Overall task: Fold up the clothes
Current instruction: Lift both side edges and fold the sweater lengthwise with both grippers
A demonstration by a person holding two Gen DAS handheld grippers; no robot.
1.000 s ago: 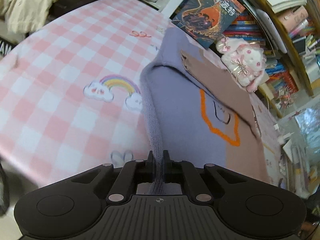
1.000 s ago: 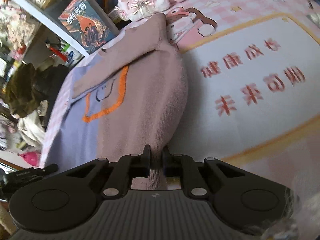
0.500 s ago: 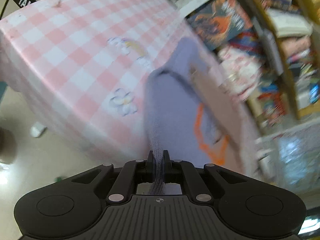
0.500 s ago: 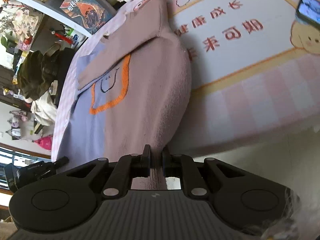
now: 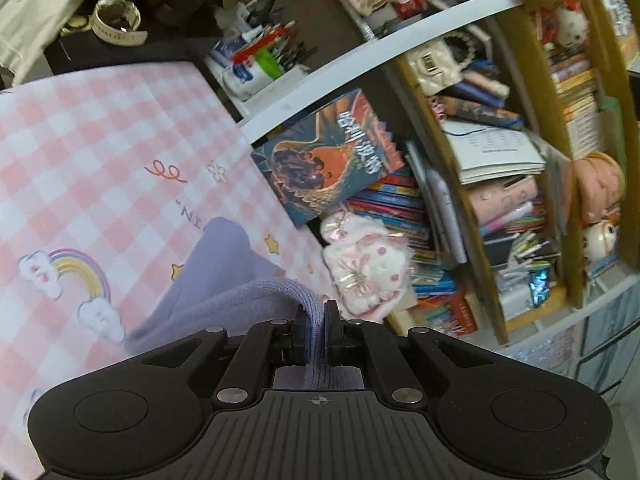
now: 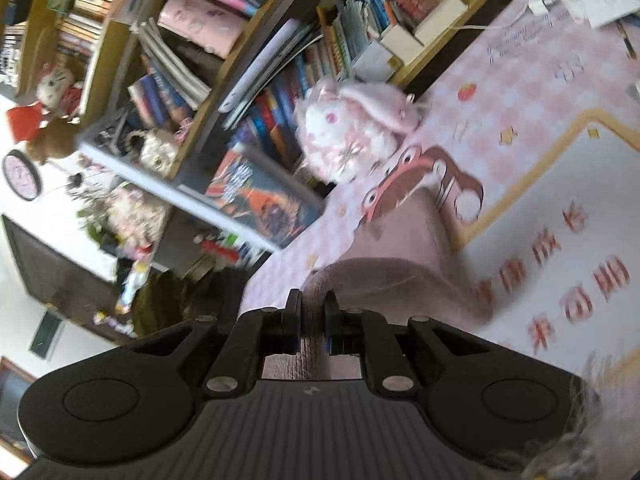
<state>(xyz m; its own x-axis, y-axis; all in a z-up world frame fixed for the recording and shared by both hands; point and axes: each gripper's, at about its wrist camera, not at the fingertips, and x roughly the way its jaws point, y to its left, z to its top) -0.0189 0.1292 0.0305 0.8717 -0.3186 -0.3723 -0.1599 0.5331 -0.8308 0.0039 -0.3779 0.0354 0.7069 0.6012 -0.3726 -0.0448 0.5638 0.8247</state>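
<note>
Both tongs clamped on sweater (image 5: pixel 224 280): left tongs (image 5: pixel 316 320) purple edge, right tongs (image 6: pixel 310 312) brown edge.

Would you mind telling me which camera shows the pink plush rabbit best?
The left wrist view: the plush rabbit is sharp there, beside the books. The right wrist view shows it more fully but blurred.

A pink checked tablecloth (image 5: pixel 80 152) with a rainbow print (image 5: pixel 76 276) covers the tabletop. At two o'clock stands a bookshelf (image 5: pixel 480 208); a pink plush toy (image 5: pixel 368 268) sits against it, beside an upright book (image 5: pixel 328 156).
</note>
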